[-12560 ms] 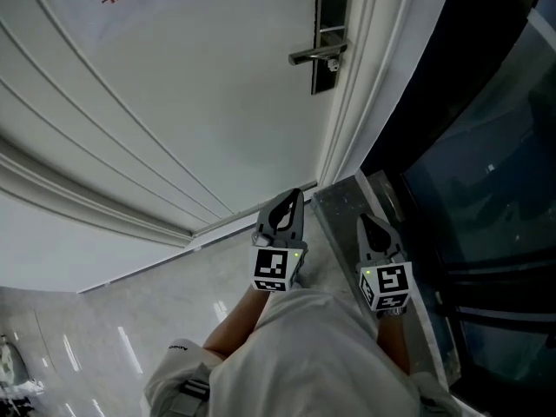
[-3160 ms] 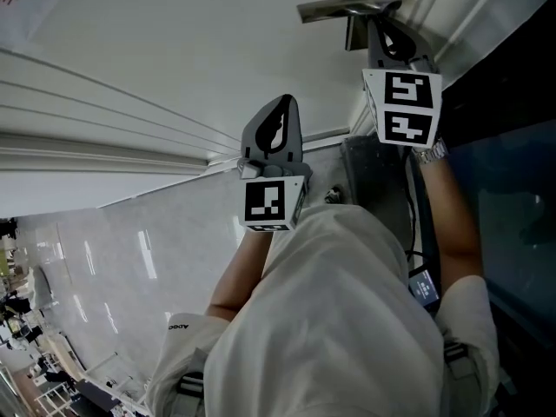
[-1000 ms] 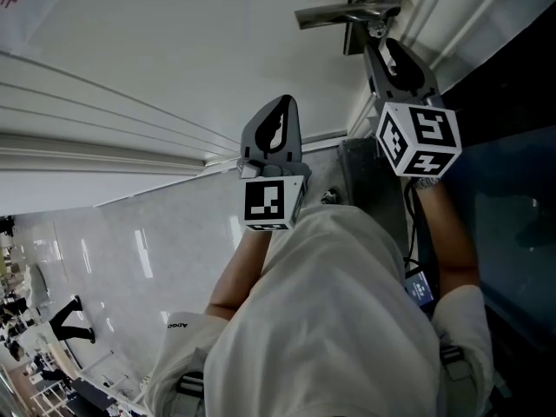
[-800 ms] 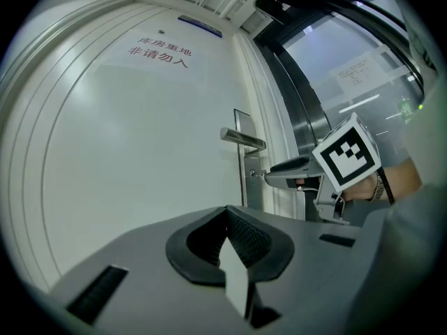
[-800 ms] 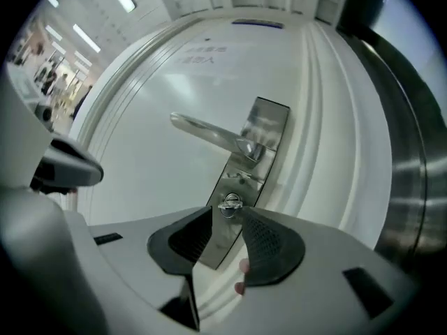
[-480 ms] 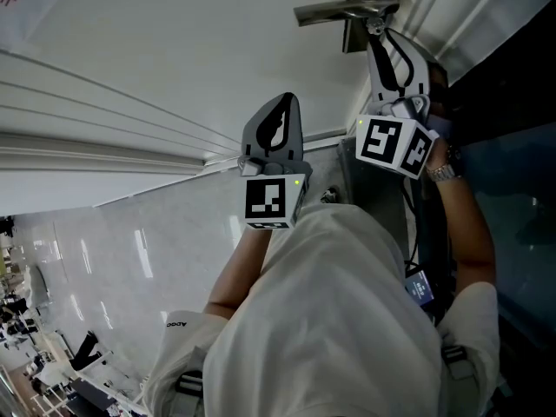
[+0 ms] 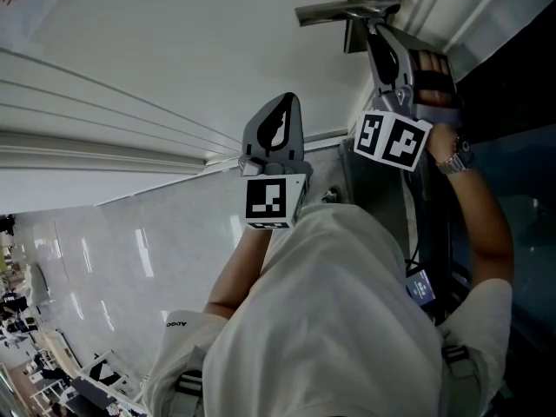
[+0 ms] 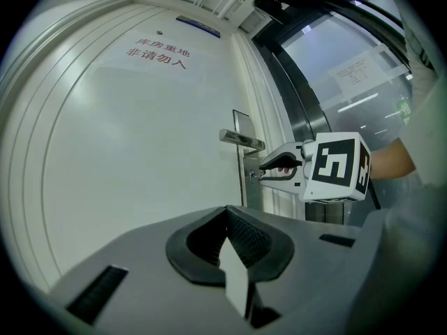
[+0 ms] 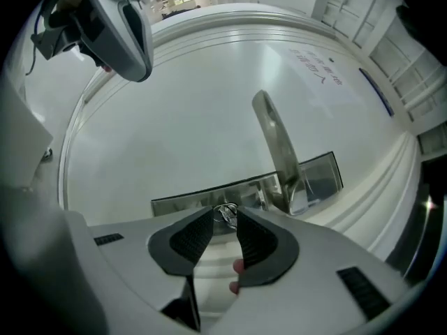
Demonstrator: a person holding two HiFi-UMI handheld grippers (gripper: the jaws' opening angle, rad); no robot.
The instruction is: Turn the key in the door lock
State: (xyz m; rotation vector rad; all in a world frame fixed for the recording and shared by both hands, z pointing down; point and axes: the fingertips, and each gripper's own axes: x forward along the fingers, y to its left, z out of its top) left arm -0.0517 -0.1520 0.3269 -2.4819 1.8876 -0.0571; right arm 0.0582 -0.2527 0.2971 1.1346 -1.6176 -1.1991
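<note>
The white door [image 7: 174, 50] carries a steel lock plate [image 9: 209, 199] with a lever handle [image 9: 276, 145] above the keyhole. A small metal key [image 9: 225, 213] sticks out of the lock. My right gripper [image 9: 223, 219] is level at the lock, just under the handle [image 7: 339, 9], with its pads shut on the key's head. In the left gripper view the right gripper [image 8: 260, 172] shows rolled onto its side at the key [image 8: 252, 176]. My left gripper [image 7: 284, 102] hangs back from the door, shut on nothing.
A dark glass panel [image 7: 512, 146] and a steel frame post [image 7: 373, 181] stand right of the door. Red print [image 8: 157, 53] is on the door's upper part. Polished floor [image 7: 113, 259] lies lower left.
My right gripper has rolled about its own line at the lock, so its marker cube shows other faces. It stays at the key. The left gripper has not moved.
</note>
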